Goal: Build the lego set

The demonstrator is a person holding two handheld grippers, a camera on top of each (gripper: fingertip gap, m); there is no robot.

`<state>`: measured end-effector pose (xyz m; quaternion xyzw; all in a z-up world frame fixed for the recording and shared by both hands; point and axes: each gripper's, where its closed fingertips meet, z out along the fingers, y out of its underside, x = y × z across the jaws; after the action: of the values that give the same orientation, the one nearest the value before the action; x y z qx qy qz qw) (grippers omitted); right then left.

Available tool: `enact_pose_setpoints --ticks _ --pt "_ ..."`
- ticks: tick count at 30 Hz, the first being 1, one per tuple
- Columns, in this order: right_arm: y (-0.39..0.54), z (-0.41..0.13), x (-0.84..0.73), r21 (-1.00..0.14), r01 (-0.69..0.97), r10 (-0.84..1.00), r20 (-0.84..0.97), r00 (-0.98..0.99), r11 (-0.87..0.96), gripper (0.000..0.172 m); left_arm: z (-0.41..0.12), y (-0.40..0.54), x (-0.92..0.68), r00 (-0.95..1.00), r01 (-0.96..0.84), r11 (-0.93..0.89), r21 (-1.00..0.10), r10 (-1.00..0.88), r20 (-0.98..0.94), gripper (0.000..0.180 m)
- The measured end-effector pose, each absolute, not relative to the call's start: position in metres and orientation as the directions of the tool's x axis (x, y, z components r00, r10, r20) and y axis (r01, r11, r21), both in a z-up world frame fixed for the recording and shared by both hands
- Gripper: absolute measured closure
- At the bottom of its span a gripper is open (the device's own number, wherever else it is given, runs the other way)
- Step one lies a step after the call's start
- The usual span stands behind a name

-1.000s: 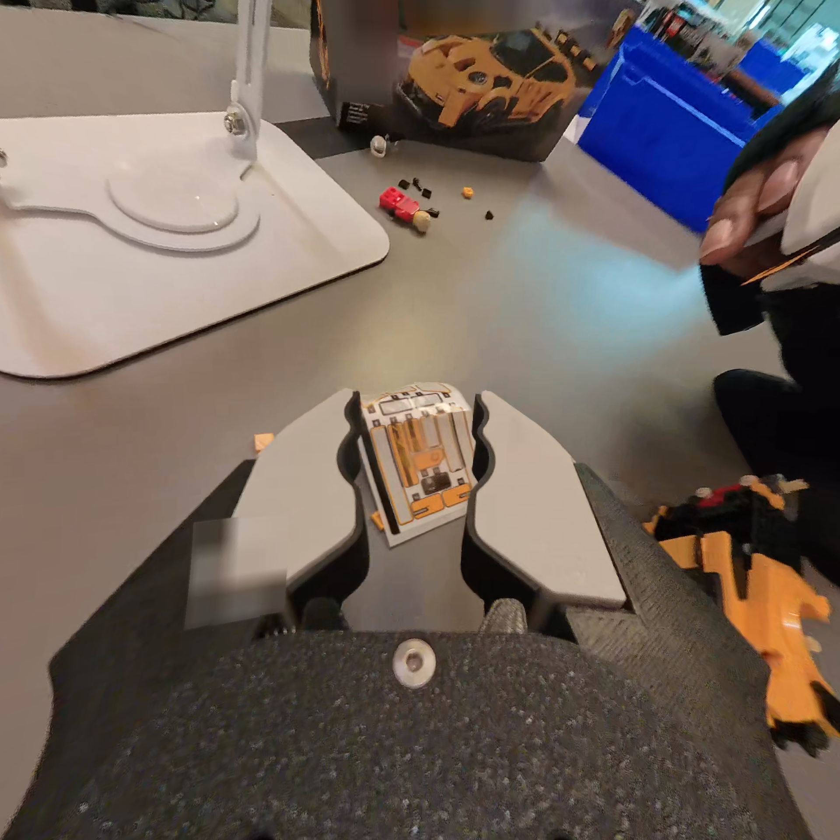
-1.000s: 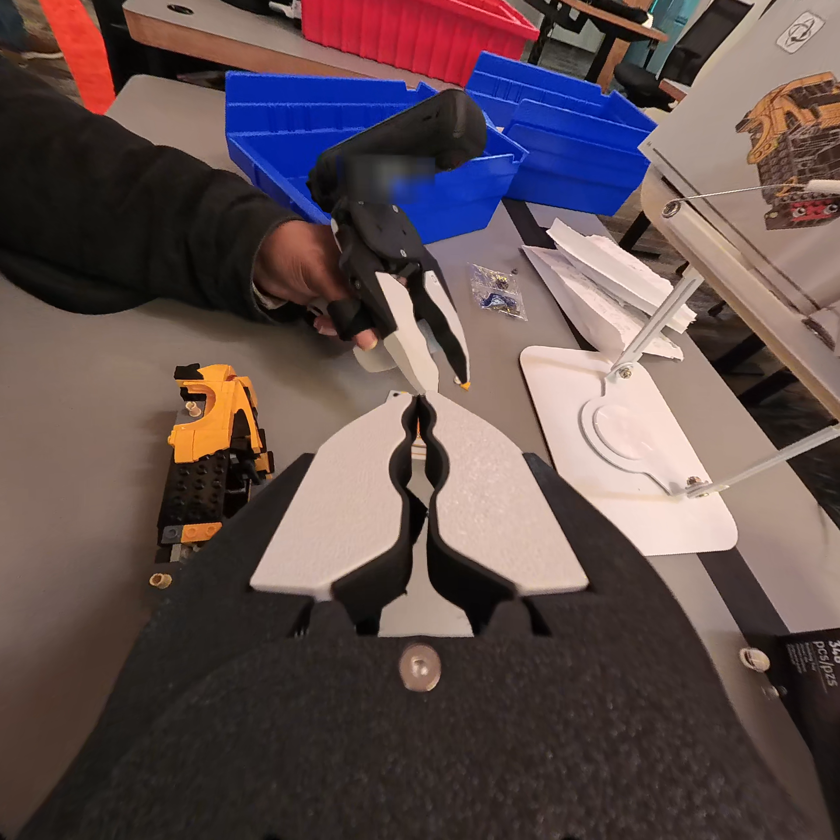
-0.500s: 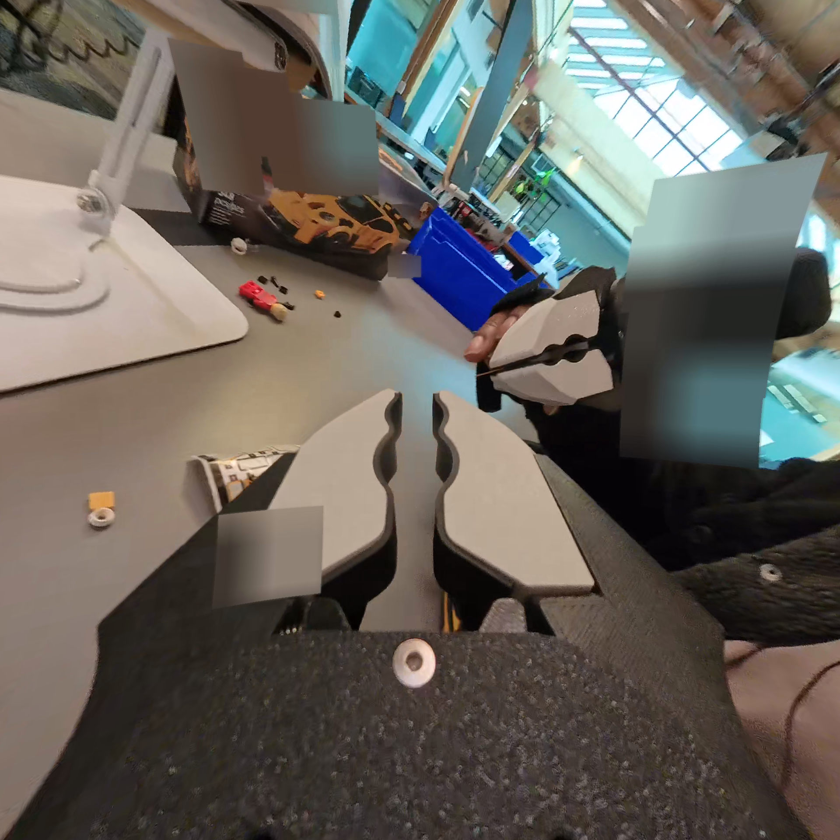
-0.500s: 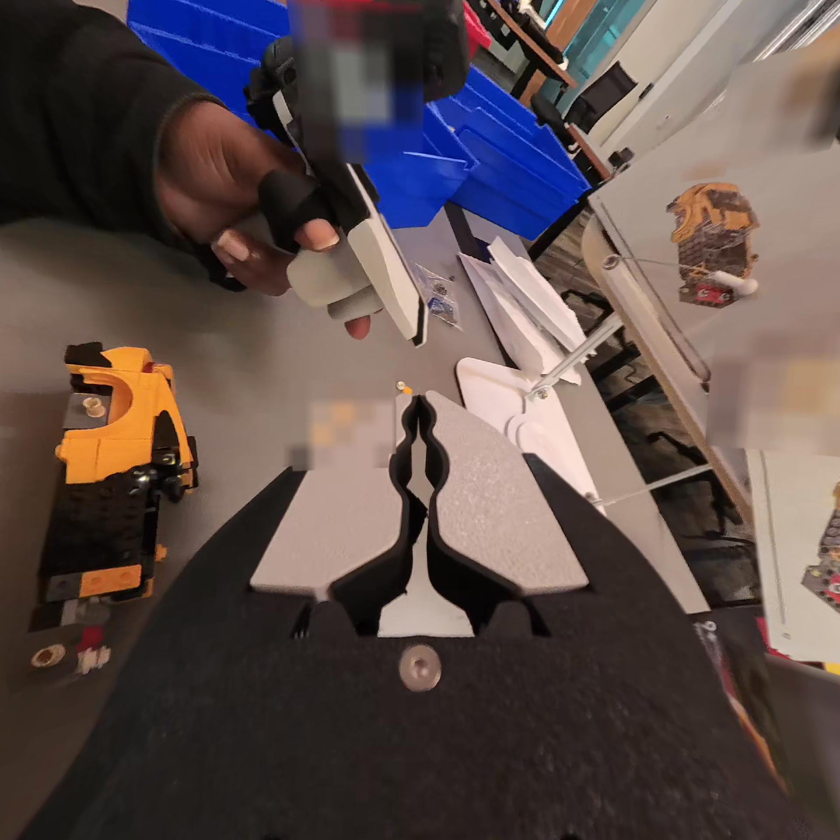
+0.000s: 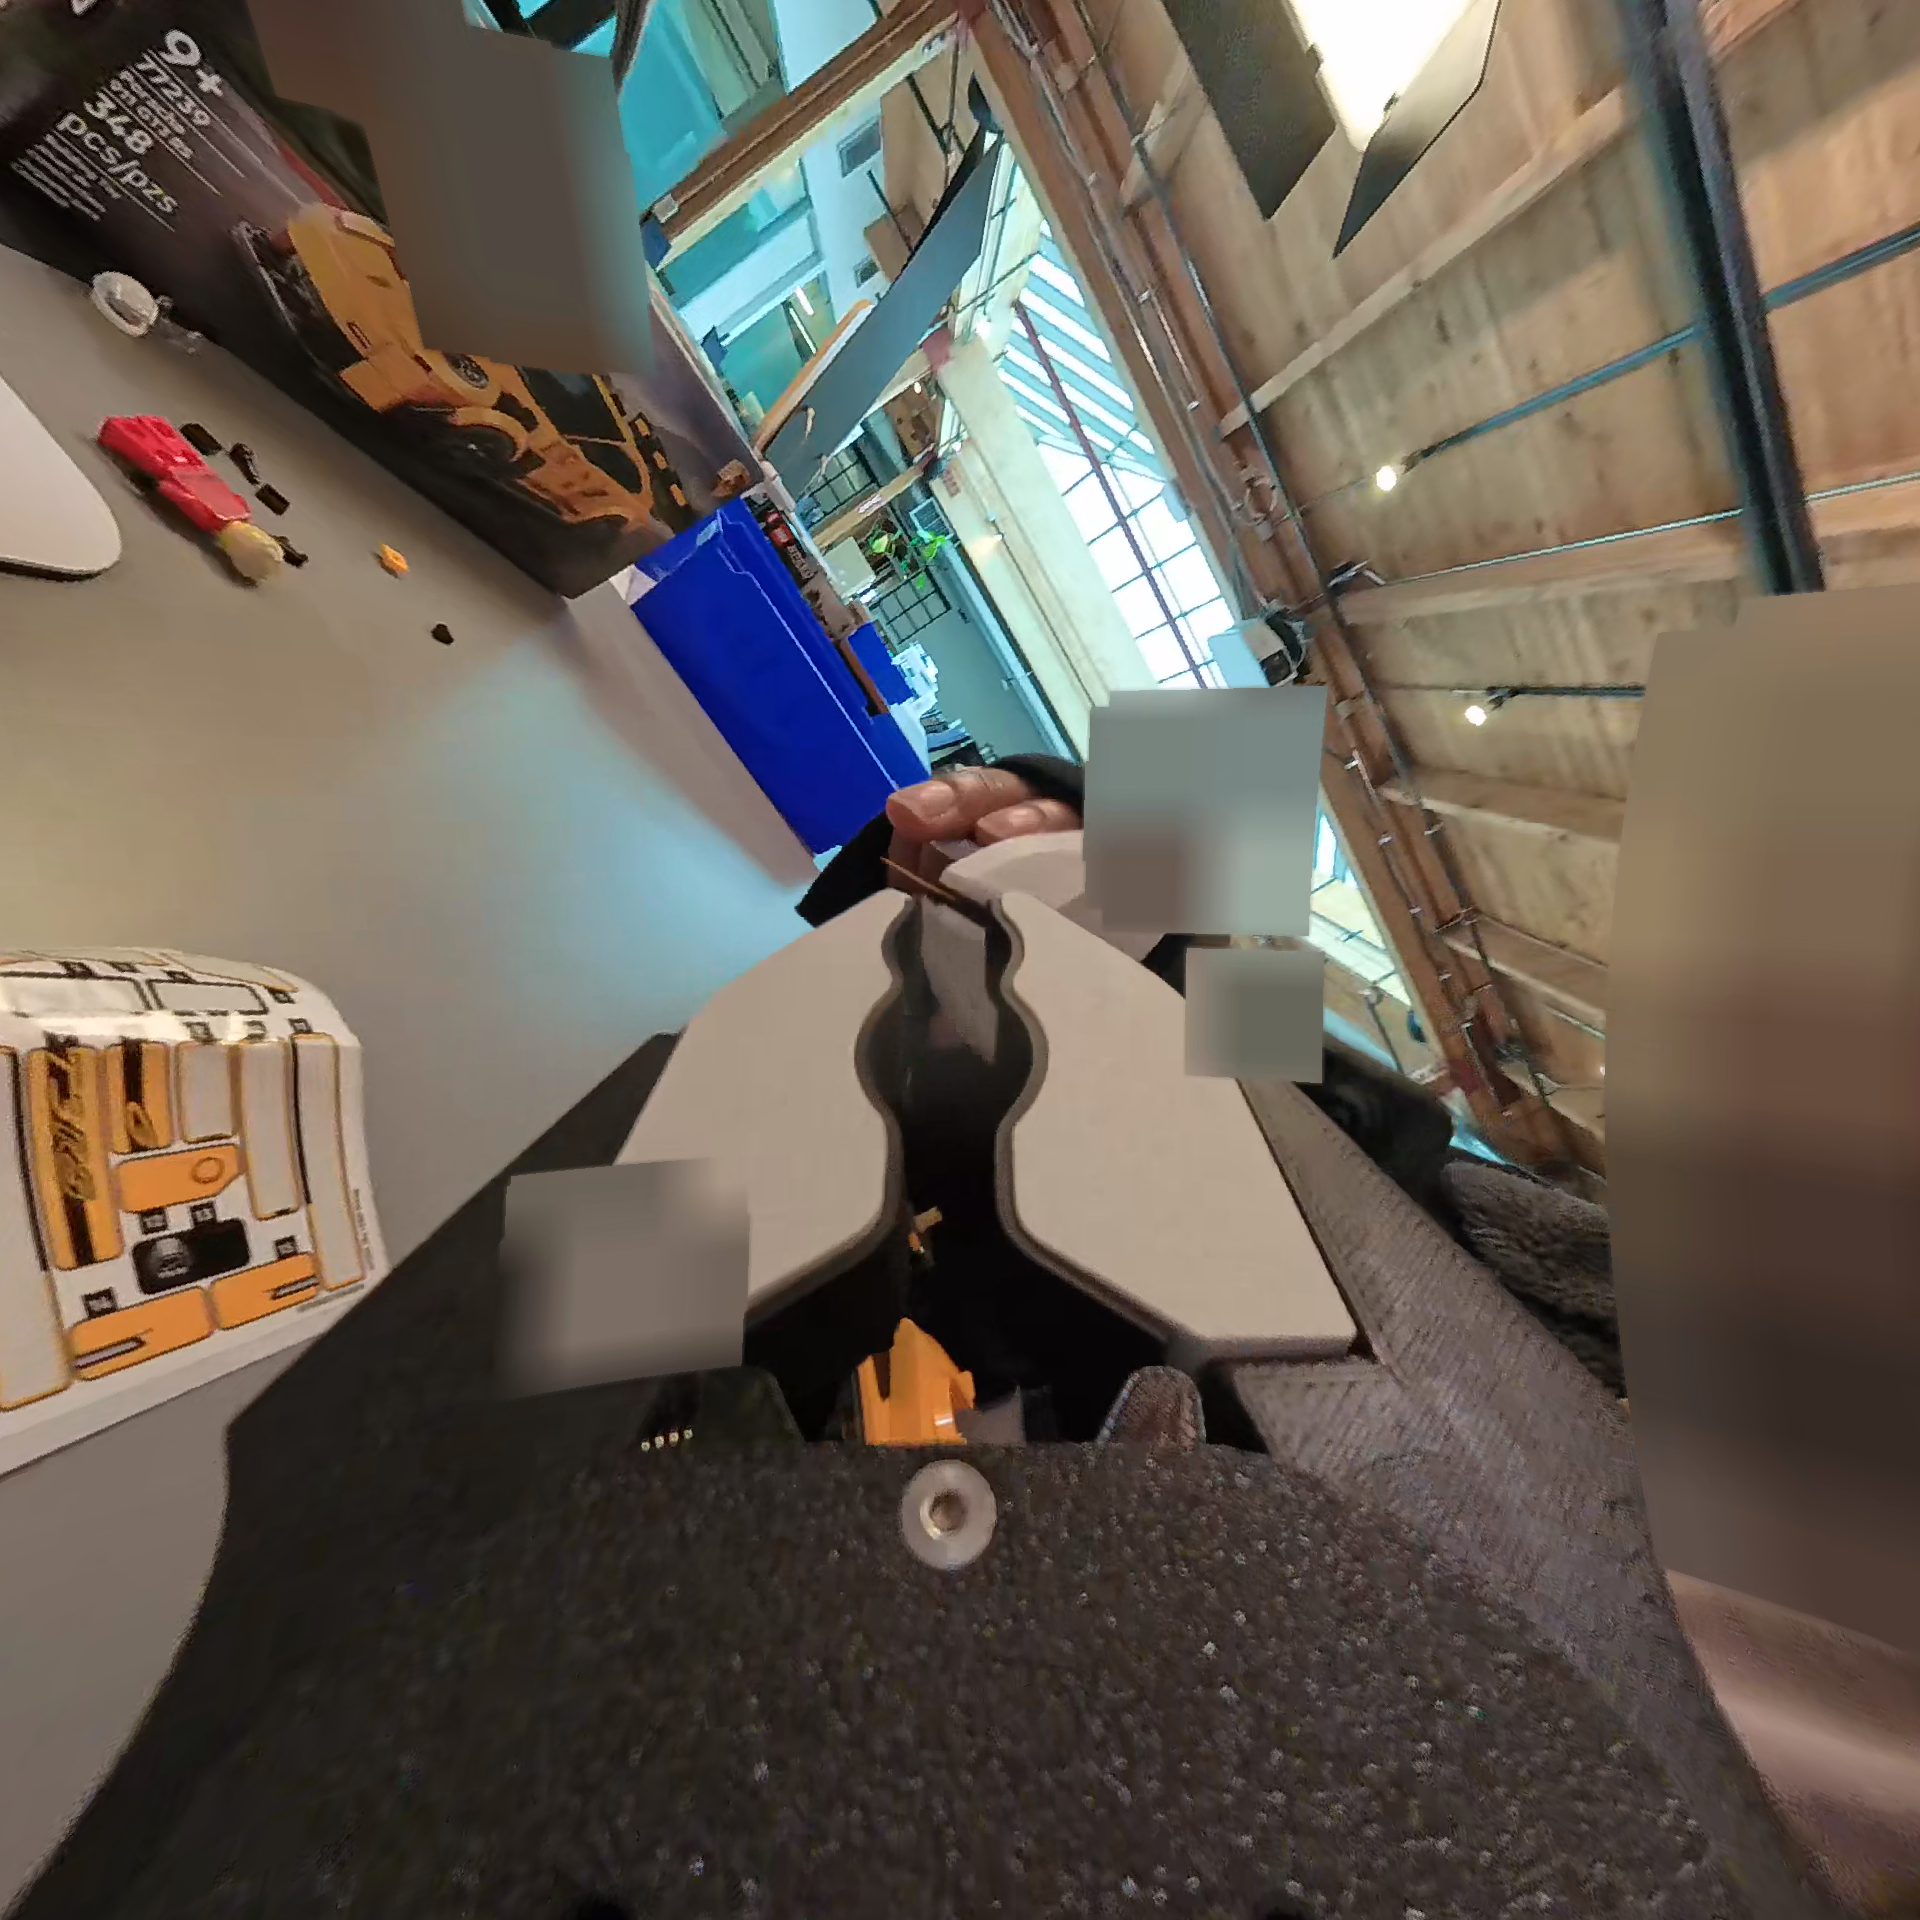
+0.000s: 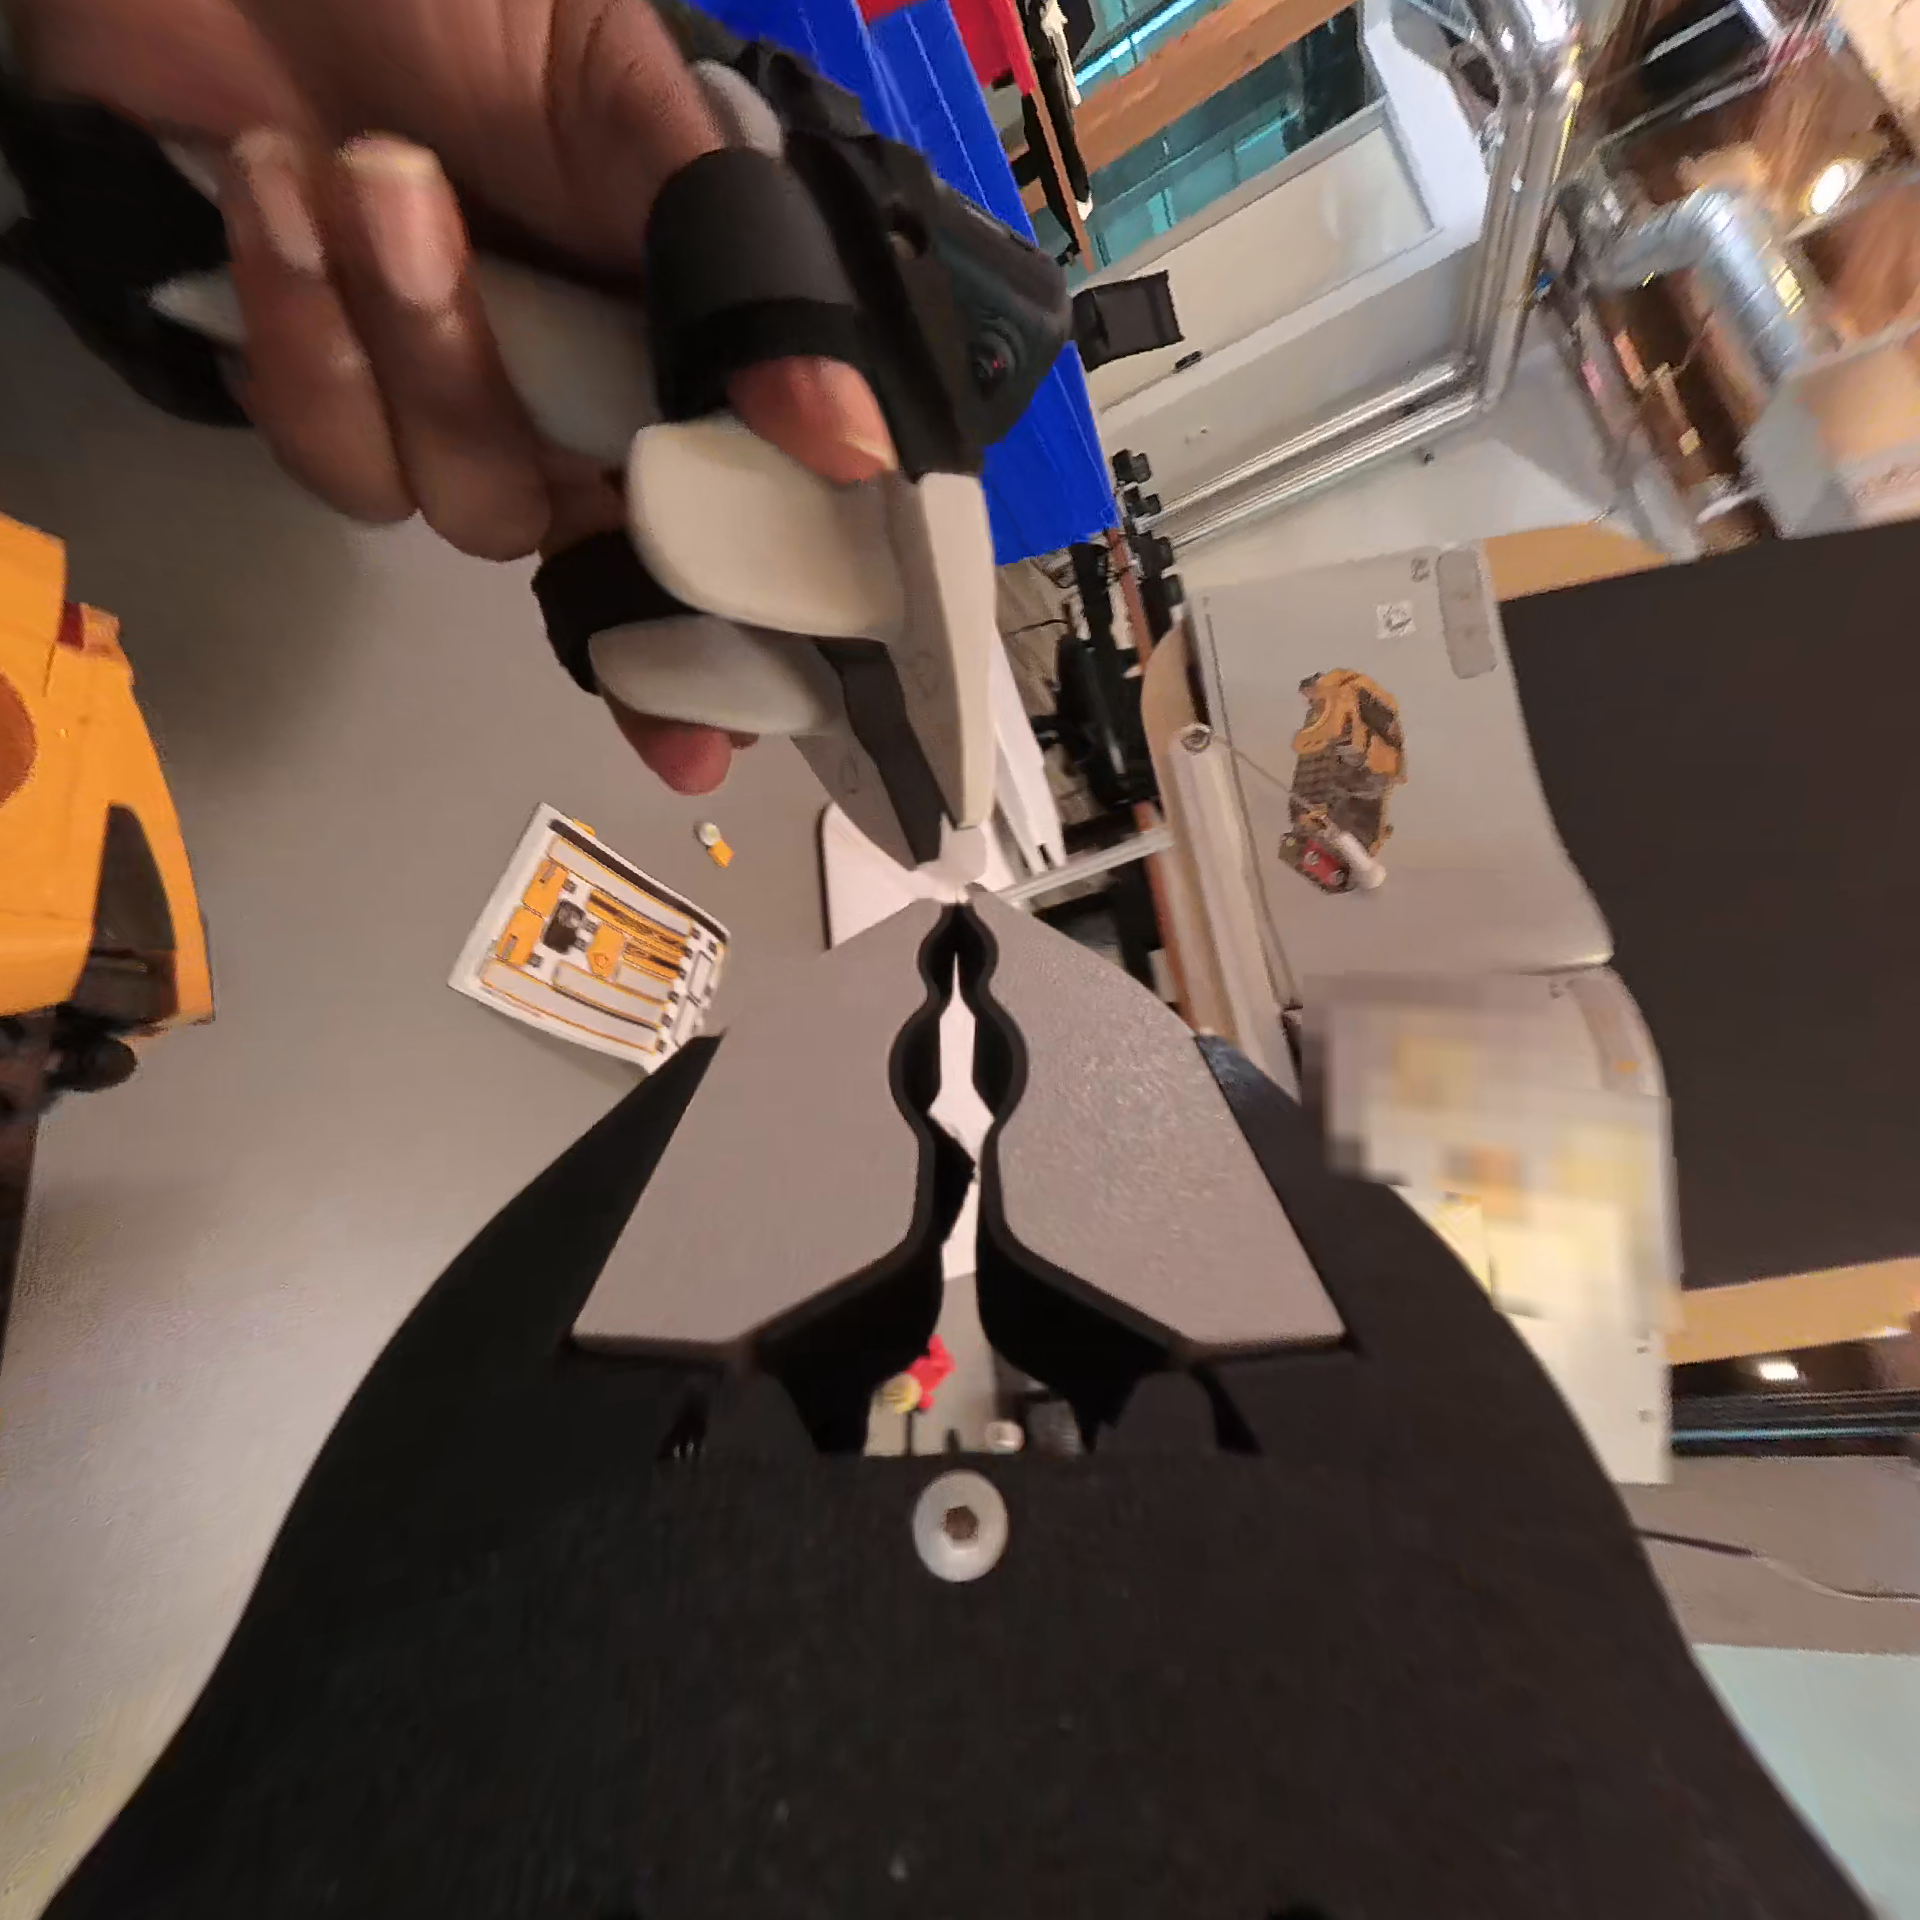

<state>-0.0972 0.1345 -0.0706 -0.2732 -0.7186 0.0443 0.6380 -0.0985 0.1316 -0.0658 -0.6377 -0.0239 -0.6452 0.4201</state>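
My right gripper (image 6: 961,912) is shut on a thin small sticker (image 6: 956,871) that sticks out past its tips. In the left wrist view the sticker shows edge-on as an orange-brown strip (image 5: 920,883) in the right gripper (image 5: 951,896). My left gripper (image 5: 956,916) is raised off the table. Its jaws stand narrowly apart, with the tips right at the sticker and the right gripper's tips. I cannot see its pads pressing on the sticker. The left gripper also shows in the right wrist view (image 6: 940,831), held by a hand (image 6: 436,312). The sticker sheet (image 5: 177,1174) lies on the grey table (image 5: 364,810).
A yellow and black brick car (image 6: 73,831) sits at the left. A dark box with a car picture (image 5: 416,343), blue bins (image 5: 769,675), red figure parts (image 5: 177,473) and small loose pieces lie farther off. A white stand base (image 6: 862,883) is behind the tips. Both grippers' tips are close together, under 4 cm apart.
My left gripper narrowed from wide open around the sticker sheet, left the sheet on the table, rose and swung to the right gripper's tips. The right gripper stayed shut and lifted.
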Motion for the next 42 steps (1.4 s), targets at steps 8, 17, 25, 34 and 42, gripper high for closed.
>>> enact_pose_setpoints --ticks 8,17,25,34,42 --pt "0.128 -0.075 -0.1 -0.244 0.338 0.273 0.961 -0.043 0.909 0.172 -0.067 0.132 -0.097 0.146 0.582 -0.658 -0.477 -0.492 0.858 0.176" --pt "0.13 -0.075 -0.1 -0.221 0.345 0.249 0.968 -0.037 0.912 0.172 -0.073 0.133 -0.097 0.123 0.588 -0.684 -0.433 -0.453 0.883 0.173" --pt "0.128 -0.08 -0.101 -0.209 0.342 0.242 0.968 -0.058 0.916 0.172 -0.074 0.133 -0.097 0.122 0.59 -0.685 -0.427 -0.447 0.886 0.179" --pt "0.126 -0.08 -0.101 -0.196 0.335 0.23 0.971 -0.063 0.922 0.172 -0.073 0.132 -0.097 0.161 0.57 -0.673 -0.472 -0.471 0.867 0.18" --pt "0.12 -0.063 -0.097 -0.423 0.265 0.443 0.896 -0.021 0.867 0.161 -0.063 0.123 -0.094 0.234 0.483 -0.615 -0.623 -0.595 0.769 0.18"
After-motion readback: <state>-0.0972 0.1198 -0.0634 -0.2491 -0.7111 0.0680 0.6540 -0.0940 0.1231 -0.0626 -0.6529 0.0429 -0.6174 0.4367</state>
